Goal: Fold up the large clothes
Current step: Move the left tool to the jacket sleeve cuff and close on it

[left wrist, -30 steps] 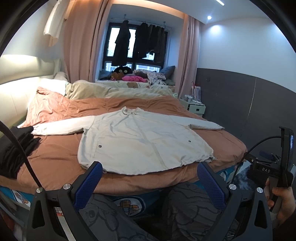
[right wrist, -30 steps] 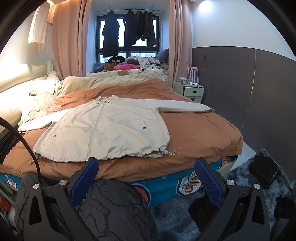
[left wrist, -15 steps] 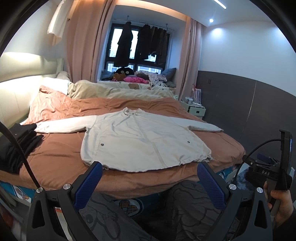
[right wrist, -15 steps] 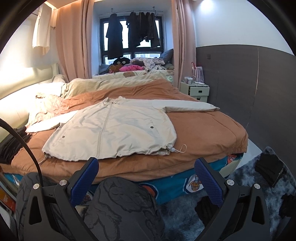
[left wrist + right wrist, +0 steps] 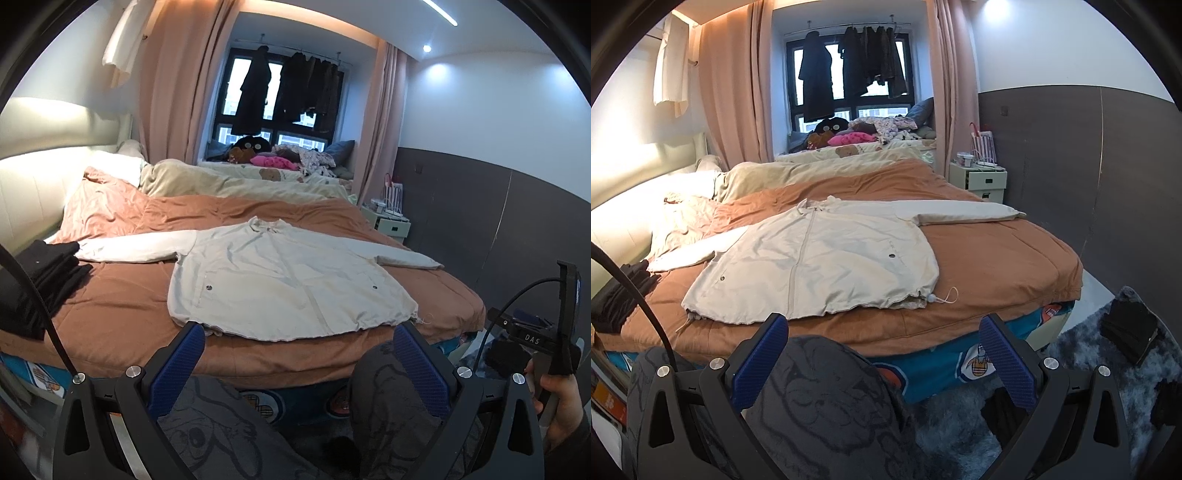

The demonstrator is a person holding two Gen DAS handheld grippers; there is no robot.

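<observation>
A large cream jacket lies flat, front up, on the orange bedspread, both sleeves spread out to the sides. It also shows in the right wrist view, with a drawstring at its hem corner. My left gripper is open and empty, held back from the bed's near edge, just short of the jacket's hem. My right gripper is open and empty, also short of the bed edge, facing the hem's right part. The right gripper's body shows in the left wrist view.
A stack of black clothes lies at the bed's left edge. Pillows and a beige duvet lie at the far side. A white nightstand stands to the right. The person's knees are below the grippers. A grey rug with a black item lies right.
Both grippers have lowered a little and stay back from the bed, so the jacket sits higher in both views. The jacket has not moved. Both grippers stay open.
</observation>
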